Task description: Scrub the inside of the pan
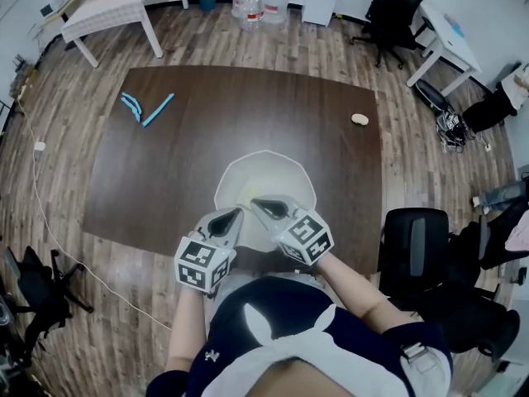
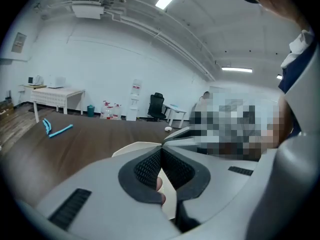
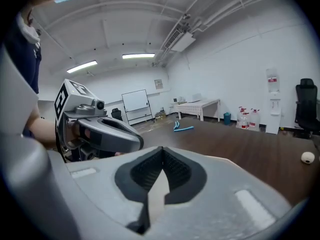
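The right gripper is held fully closed on nothing, and the left gripper likewise. Their tips are brought close together over the pan, which is set at the table's near edge, presumably for easy reach.

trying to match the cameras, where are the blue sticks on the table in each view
head view: blue sticks, upper left
left gripper view: left edge, mid-height
right gripper view: near centre
shared landmark: water jugs by the far wall, in all three
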Demonstrator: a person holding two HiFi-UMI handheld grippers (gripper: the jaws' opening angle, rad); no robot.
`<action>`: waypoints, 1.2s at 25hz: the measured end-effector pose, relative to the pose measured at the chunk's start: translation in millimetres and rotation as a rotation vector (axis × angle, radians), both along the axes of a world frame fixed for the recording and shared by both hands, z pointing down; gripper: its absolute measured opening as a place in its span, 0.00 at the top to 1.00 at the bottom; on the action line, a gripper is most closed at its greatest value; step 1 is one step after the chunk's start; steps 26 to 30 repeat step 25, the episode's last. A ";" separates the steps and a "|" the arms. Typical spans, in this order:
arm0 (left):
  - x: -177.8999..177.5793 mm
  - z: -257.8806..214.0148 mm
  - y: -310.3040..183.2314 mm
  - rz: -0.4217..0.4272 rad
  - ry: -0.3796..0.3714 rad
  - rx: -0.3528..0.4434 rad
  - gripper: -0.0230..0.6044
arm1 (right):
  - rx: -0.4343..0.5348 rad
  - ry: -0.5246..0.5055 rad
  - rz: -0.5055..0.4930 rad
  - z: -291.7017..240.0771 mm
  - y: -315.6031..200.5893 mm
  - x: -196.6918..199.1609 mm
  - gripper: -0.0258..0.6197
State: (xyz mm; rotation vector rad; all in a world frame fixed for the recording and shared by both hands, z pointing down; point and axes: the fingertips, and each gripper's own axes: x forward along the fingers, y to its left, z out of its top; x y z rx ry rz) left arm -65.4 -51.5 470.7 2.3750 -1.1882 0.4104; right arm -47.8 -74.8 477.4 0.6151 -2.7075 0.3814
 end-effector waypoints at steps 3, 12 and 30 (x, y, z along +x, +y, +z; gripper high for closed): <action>16.5 5.6 5.5 0.051 0.002 -0.013 0.96 | 0.013 -0.008 0.013 -3.3 8.0 2.9 0.96; 37.4 21.3 7.1 0.099 0.017 -0.076 0.96 | -0.001 0.020 0.078 4.8 11.9 29.8 0.96; 63.3 23.7 -5.6 0.146 0.056 -0.112 0.96 | 0.000 0.057 0.139 11.7 9.4 59.9 0.96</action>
